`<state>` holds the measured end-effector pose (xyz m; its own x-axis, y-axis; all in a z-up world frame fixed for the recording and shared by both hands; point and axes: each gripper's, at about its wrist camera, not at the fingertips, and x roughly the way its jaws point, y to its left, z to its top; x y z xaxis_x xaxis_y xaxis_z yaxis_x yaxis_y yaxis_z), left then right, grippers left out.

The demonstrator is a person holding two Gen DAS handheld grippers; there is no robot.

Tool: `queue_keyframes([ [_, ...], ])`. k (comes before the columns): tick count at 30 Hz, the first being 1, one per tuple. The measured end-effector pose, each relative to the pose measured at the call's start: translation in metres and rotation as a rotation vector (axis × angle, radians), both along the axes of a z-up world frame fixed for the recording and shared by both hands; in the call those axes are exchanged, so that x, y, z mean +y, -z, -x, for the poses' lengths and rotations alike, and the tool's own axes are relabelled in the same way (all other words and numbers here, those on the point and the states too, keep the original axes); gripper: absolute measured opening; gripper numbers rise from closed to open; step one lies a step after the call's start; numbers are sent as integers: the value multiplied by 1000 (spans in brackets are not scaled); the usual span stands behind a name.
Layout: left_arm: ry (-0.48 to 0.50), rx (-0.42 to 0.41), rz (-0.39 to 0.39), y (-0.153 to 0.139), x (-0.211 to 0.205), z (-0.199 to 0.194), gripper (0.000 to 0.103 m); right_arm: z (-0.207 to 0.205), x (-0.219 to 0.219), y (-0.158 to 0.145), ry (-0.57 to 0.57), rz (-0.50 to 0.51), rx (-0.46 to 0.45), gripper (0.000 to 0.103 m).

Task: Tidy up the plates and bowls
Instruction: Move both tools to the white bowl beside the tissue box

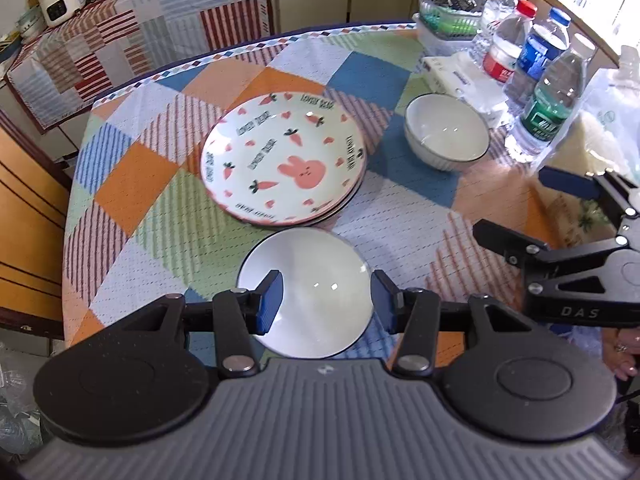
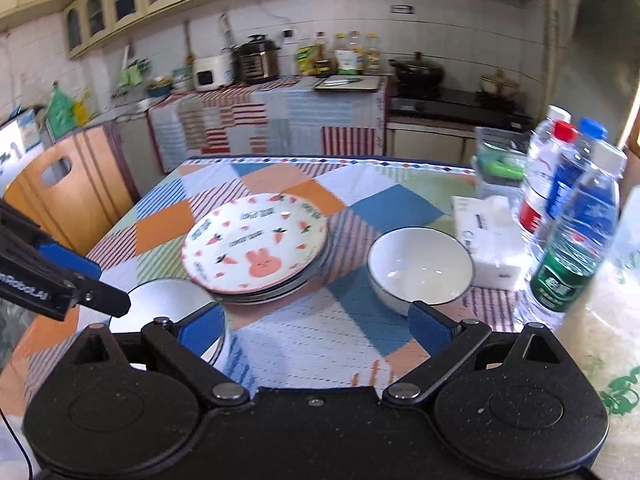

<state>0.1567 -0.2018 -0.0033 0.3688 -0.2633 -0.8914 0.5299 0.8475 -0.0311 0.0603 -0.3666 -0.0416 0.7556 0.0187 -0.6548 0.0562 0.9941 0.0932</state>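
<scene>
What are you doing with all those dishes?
A person is tidying dishes with two handheld grippers. The bunny plate sits on top of a stack of plates. The left gripper hangs over a white bowl, jaws open, not gripping it. The right gripper is open too, empty, with another bowl ahead.

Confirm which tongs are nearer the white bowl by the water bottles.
Right. The right tongs are open with one fingertip just short of the white bowl's near rim. The left tongs hang over the other bowl, past the rabbit plate stack.
</scene>
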Motion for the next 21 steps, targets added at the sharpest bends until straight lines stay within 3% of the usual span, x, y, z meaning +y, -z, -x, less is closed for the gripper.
queue_keyframes([
  [9, 35, 8, 42, -5, -48, -14, 48, -14, -33, 9, 62, 17, 101, 100],
  [13, 5, 25, 89, 7, -64, -25, 48, -23, -43, 18, 84, 45, 115, 100],
  [21, -26, 12, 176, 35, -97, -44, 48, -38, -60, 51, 129, -6, 159, 100],
])
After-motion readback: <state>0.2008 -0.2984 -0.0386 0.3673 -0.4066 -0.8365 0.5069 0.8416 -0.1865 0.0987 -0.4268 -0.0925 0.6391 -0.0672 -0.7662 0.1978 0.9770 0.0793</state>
